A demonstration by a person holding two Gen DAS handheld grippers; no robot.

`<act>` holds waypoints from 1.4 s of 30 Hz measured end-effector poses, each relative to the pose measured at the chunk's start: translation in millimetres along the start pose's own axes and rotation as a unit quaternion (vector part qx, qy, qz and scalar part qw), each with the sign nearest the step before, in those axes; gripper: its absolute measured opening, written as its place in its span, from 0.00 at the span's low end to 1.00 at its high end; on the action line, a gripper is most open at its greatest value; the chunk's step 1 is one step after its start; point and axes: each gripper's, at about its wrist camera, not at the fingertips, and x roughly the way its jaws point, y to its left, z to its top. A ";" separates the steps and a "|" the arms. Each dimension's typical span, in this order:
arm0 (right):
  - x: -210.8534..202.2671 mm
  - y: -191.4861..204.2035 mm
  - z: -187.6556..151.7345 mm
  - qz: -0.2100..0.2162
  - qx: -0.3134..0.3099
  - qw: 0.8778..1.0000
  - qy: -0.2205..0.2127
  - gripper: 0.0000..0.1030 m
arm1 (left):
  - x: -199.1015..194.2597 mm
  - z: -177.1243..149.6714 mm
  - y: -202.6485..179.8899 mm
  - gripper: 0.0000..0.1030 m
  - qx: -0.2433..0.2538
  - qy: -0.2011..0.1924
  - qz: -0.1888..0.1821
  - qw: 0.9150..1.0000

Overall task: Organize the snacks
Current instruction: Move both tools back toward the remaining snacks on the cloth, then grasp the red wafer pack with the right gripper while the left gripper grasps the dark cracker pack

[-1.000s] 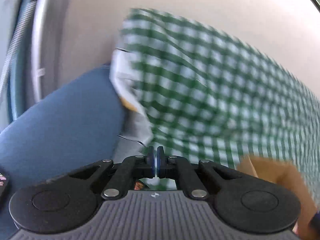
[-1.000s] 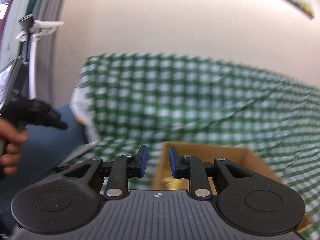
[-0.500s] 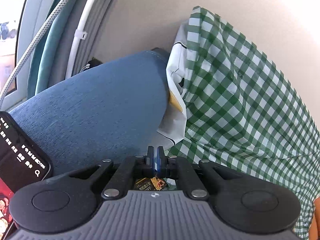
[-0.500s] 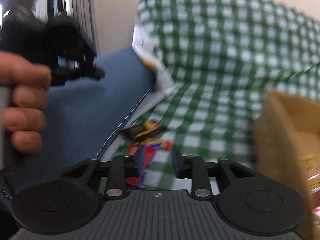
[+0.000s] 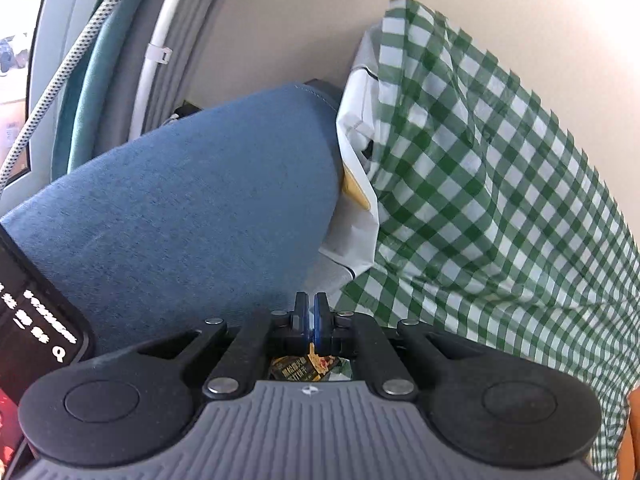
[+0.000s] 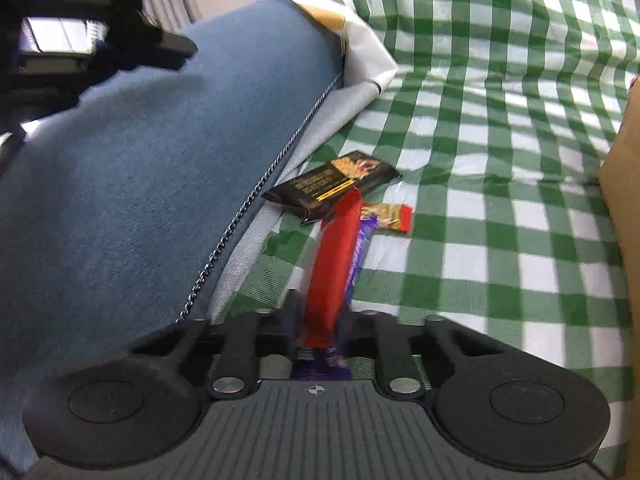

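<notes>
Looking along the right gripper (image 6: 318, 320), its camera alone shows the snacks laid out on the green checked cloth (image 6: 500, 128): a black packet (image 6: 332, 184) beside the blue cushion (image 6: 140, 168), a red-and-gold sweet (image 6: 390, 216) just beyond, and a cardboard box (image 6: 624, 200) at the right edge. The left camera catches only a dark packet (image 5: 304, 366) under its own fingers and a phone (image 5: 36, 320) at the left edge. The left gripper (image 5: 311, 316) is clenched on nothing; the right is clamped on a red wrapped bar (image 6: 334, 260) – blurred, its far end over the black packet.
</notes>
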 end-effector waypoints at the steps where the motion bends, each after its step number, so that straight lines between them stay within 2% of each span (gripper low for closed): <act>1: -4.9 -2.8 -0.4 0.004 -0.007 1.000 -0.001 0.08 | 1.1 -1.1 -1.9 0.01 0.005 0.002 0.001 1.000; 5: -33.8 -17.8 -6.5 0.010 -0.042 0.999 0.006 0.07 | 13.0 -9.1 -11.1 0.01 0.035 0.029 0.007 0.999; 9: -75.5 -35.0 -22.2 0.041 -0.078 0.996 0.031 0.07 | 26.5 -18.2 -27.1 0.02 0.082 0.047 0.019 0.995; 11: -95.1 -45.4 -34.2 0.056 -0.090 0.993 0.048 0.07 | 38.5 -23.4 -35.7 0.06 0.113 0.057 0.028 0.992; 16: -115.6 -69.0 -65.6 0.085 -0.057 0.991 0.081 0.07 | 78.6 -41.7 -48.8 0.11 0.196 0.095 0.064 0.974; 18: -109.1 -73.5 -68.2 0.092 -0.042 0.991 0.087 0.07 | 91.9 -51.7 -54.2 0.13 0.236 0.106 0.074 0.963; 20: -102.4 -78.4 -72.1 0.117 -0.003 0.988 0.105 0.07 | 100.0 -59.2 -59.7 0.24 0.265 0.111 0.078 0.955; 22: -96.3 -82.0 -74.8 0.142 0.023 0.982 0.119 0.07 | 106.5 -64.7 -62.8 0.41 0.279 0.115 0.072 0.951; 23: -96.5 -80.5 -76.1 0.141 0.021 0.982 0.121 0.08 | 109.3 -67.7 -64.9 0.45 0.288 0.115 0.073 0.948; 27: -94.0 -79.6 -76.3 0.103 0.003 0.988 0.116 0.12 | 124.0 -75.2 -69.3 0.45 0.322 0.116 0.098 0.935; 30: -90.1 -80.9 -75.5 0.074 -0.008 0.991 0.110 0.23 | 132.2 -79.0 -71.0 0.46 0.332 0.119 0.110 0.929; 32: -92.7 -78.6 -75.2 0.058 -0.032 0.993 0.099 0.31 | 136.0 -81.4 -73.4 0.51 0.340 0.121 0.115 0.925; 34: -96.3 -77.3 -76.0 0.046 -0.058 0.993 0.091 0.46 | 138.0 -84.9 -75.3 0.54 0.352 0.124 0.117 0.920; 36: -98.9 -73.7 -78.1 0.028 -0.087 0.992 0.083 0.56 | 139.1 -85.7 -75.9 0.54 0.359 0.124 0.118 0.918; 37: -96.5 -71.9 -78.6 0.021 -0.098 0.992 0.081 0.60 | 138.4 -85.8 -76.0 0.53 0.358 0.124 0.118 0.918; 40: -89.6 -67.8 -81.3 0.009 -0.119 0.989 0.086 0.65 | 135.9 -83.9 -76.4 0.38 0.356 0.124 0.128 0.917; 42: -87.3 -66.2 -82.4 0.012 -0.120 0.988 0.093 0.66 | 132.3 -81.9 -74.1 0.32 0.350 0.126 0.121 0.920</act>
